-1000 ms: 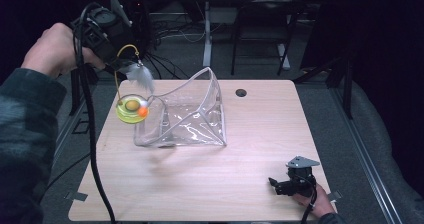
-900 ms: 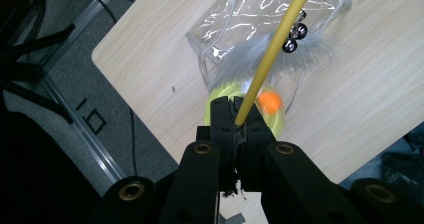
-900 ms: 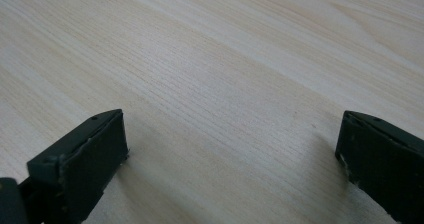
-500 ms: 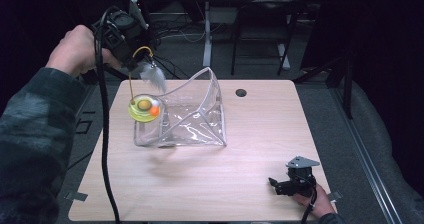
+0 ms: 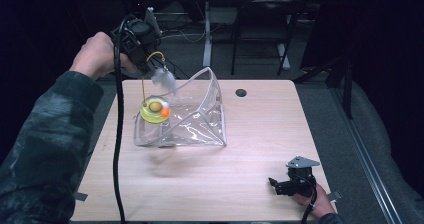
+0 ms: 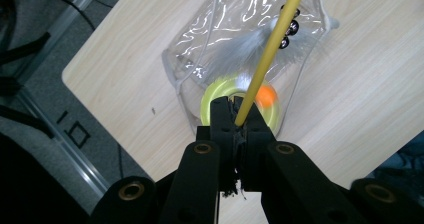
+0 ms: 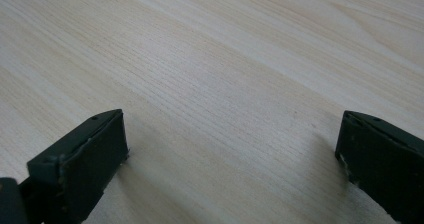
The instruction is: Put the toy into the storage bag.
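My left gripper (image 5: 150, 59) is raised above the table's far left corner and is shut on the yellow wand (image 6: 270, 49) of a cat toy. From the wand hang a grey feather (image 5: 164, 78), small dark bells (image 6: 289, 31) and a yellow-green disc (image 5: 154, 109) with an orange ball (image 5: 165, 112). The disc dangles at the left mouth of a clear plastic pouch (image 5: 192, 121) that stands open on the table. My right gripper (image 5: 280, 186) rests open on the wood near the front right corner, nothing between its jaws (image 7: 232, 159).
The light wooden table (image 5: 250, 149) has a small dark round hole (image 5: 241, 92) at the far middle. Black cable (image 5: 118, 134) trails from the left gripper down the left side. Chair and desk legs stand on the dark floor behind.
My left gripper has carried the toy rightward and a little toward the pouch. The disc now hangs at the pouch's mouth. The right gripper has stayed still.
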Tool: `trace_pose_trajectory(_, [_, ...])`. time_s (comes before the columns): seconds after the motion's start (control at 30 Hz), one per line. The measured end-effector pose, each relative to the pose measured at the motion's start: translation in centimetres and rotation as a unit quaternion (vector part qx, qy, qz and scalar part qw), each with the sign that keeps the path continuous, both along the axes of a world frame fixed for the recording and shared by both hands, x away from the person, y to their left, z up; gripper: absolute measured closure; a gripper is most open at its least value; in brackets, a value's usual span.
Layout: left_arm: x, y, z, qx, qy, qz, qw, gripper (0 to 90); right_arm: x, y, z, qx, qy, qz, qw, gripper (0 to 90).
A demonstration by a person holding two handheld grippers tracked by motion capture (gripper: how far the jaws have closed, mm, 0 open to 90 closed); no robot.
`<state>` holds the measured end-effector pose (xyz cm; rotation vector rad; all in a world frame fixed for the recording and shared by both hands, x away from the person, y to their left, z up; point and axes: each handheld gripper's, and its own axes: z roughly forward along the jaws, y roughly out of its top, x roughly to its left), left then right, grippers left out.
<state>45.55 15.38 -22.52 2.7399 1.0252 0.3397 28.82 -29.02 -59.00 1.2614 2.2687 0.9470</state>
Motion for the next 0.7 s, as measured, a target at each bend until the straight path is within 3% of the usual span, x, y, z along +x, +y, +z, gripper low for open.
trace_pose_trajectory(0.7, [1.5, -1.3, -2.7, -0.008, 0.014, -0.01, 0.9998, 88.1, -0.1, 0.0, 0.0, 0.0, 0.0, 0.002, 1.0, 0.0])
